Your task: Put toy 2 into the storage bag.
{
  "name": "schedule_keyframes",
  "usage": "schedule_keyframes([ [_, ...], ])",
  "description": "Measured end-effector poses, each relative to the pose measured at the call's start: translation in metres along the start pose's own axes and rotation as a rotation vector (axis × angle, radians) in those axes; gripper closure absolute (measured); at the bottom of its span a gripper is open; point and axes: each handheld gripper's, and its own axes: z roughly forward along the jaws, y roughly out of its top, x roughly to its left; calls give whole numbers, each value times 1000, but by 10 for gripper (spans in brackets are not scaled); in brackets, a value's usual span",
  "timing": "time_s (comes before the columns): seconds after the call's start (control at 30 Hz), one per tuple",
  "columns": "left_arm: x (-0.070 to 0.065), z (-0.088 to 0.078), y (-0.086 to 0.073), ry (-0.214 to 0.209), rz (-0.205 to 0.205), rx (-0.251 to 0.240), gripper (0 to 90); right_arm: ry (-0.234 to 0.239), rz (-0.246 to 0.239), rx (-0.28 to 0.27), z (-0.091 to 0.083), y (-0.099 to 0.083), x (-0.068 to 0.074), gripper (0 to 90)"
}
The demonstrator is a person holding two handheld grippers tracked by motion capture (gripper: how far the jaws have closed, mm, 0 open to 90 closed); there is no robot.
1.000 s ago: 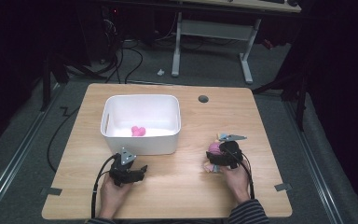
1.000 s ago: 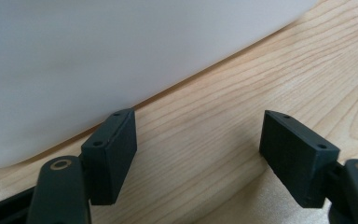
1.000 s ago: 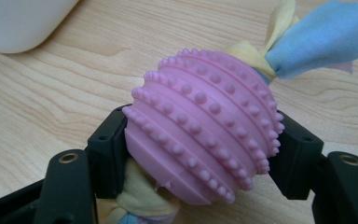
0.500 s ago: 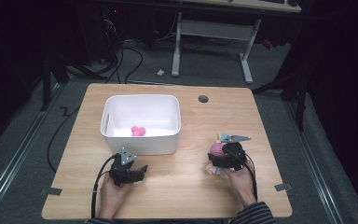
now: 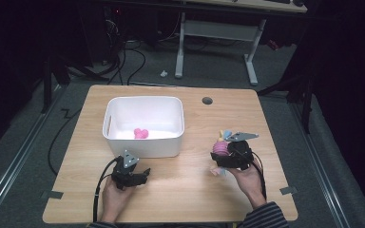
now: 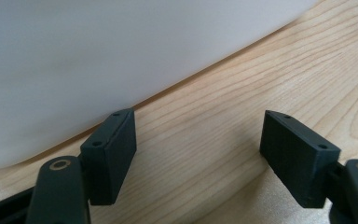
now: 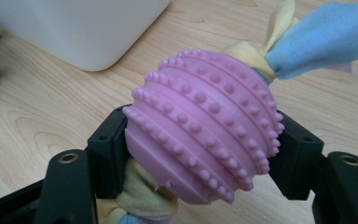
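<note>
Light pours down from overhead onto the wooden table (image 5: 185, 190), and everything around it drops into near black; the floor and far desk legs barely register. The white bin (image 5: 144, 124) glows, close to blown out, throwing a soft shadow along its base. The high view is a little soft and grainy. Up close, the bin wall in the left gripper view is a featureless, blurred white, with the wood grain sharp. In the right gripper view, the pink studded ball (image 7: 205, 123) is crisp and evenly lit, and the background is slightly soft.
</note>
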Motion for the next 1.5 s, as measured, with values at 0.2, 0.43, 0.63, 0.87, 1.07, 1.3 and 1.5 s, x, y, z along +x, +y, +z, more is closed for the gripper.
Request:
schedule_keyframes([
  [0.2, 0, 0, 0, 0, 0, 0, 274, 26, -33, -23, -9, 12, 4, 329],
  [0.43, 0, 0, 0, 1, 0, 0, 275, 55, -62, -54, -18, 30, 10, 329],
  [0.63, 0, 0, 0, 0, -1, 0, 275, 77, -80, -76, -25, 44, 12, 328],
  [0.87, 0, 0, 0, 0, 0, 1, 275, 106, -90, -82, -26, 54, 14, 328],
  [1.07, 0, 0, 0, 0, 0, 1, 275, 127, -105, -85, -27, 65, 17, 328],
  [1.3, 0, 0, 0, 0, 0, 0, 275, 147, -132, -96, -27, 79, 22, 329],
  [1.5, 0, 0, 0, 1, 0, 0, 275, 158, -158, -105, -25, 92, 27, 328],
])
